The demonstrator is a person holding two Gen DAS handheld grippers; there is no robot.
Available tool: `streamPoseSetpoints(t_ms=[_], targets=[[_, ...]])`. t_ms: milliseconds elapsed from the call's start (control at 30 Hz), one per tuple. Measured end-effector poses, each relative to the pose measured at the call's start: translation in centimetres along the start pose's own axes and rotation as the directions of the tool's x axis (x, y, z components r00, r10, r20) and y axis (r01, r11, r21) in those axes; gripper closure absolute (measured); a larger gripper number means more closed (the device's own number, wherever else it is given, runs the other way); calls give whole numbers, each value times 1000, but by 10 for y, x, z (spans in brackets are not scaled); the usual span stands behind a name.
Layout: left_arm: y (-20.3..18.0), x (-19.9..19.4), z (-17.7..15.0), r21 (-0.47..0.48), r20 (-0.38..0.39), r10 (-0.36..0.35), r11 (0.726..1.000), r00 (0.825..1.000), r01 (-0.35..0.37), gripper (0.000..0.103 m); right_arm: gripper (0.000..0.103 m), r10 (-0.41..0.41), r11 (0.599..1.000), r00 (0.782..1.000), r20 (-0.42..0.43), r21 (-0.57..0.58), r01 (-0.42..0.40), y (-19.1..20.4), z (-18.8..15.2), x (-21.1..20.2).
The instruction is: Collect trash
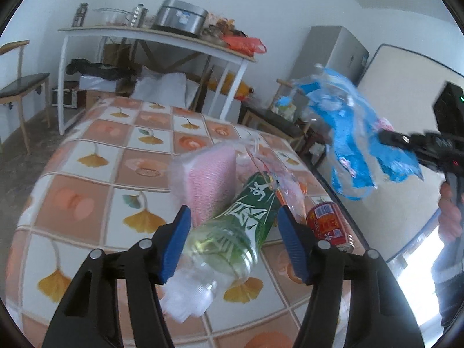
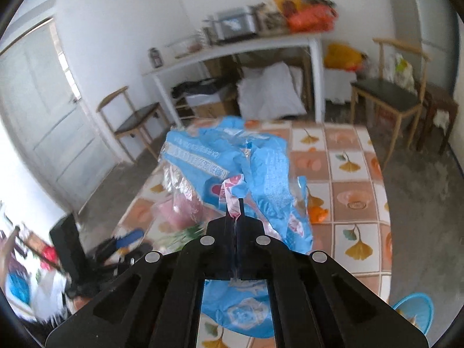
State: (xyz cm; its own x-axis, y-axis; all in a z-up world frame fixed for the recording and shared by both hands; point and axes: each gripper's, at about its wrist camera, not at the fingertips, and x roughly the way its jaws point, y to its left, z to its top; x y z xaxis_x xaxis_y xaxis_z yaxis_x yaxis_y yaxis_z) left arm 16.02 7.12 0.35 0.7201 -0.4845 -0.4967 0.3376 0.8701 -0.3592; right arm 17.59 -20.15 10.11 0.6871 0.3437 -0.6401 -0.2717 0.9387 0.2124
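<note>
Trash pickup underway: right gripper is clamped on the blue wrapper, lifted; left gripper pinches the green bottle. Next, a bin.

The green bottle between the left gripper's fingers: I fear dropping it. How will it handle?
The green bottle looks like thin clear plastic, so probably light and squashy. Round and lying down, it may roll. Its glossy label could slip.

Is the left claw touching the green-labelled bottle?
Cannot tell. In the left wrist view the left claw straddles the green-labelled bottle; one blue pad meets its edge, but no contact or gap shows plainly.
</note>
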Motion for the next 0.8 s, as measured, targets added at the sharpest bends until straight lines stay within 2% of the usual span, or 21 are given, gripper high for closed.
streamPoseSetpoints(t_ms=[67,167,300,367,433,500,600,700,800], targets=[[5,-19,0,-21,32,13,1000,999,-13,43,103,6,998,1000,0,-56,-6,15,-10,-11],[10,-52,6,-53,105,17,999,994,-11,43,103,34,989,997,-63,-145,-43,39,-36,-17],[7,-85,21,-75,187,-40,996,982,55,46,103,49,970,981,-188,-225,-91,64,-79,-4],[1,-89,26,-66,186,-74,994,980,87,48,103,80,963,966,-246,-233,-139,73,-100,0],[-8,-83,24,-57,145,-108,991,983,118,48,103,109,961,957,-267,-217,-170,75,-111,-1],[-16,-72,15,-55,71,-130,989,989,134,49,103,144,964,953,-268,-178,-195,73,-118,-7],[-29,-52,-12,-45,-51,-147,988,988,145,51,103,192,971,951,-241,-94,-220,59,-123,-23],[-35,-37,-36,-70,-129,-171,984,977,163,51,103,221,971,950,-220,-45,-237,54,-129,-34],[-43,-20,-61,-93,-216,-193,980,957,176,52,103,223,973,948,-226,-12,-231,51,-132,-29]])
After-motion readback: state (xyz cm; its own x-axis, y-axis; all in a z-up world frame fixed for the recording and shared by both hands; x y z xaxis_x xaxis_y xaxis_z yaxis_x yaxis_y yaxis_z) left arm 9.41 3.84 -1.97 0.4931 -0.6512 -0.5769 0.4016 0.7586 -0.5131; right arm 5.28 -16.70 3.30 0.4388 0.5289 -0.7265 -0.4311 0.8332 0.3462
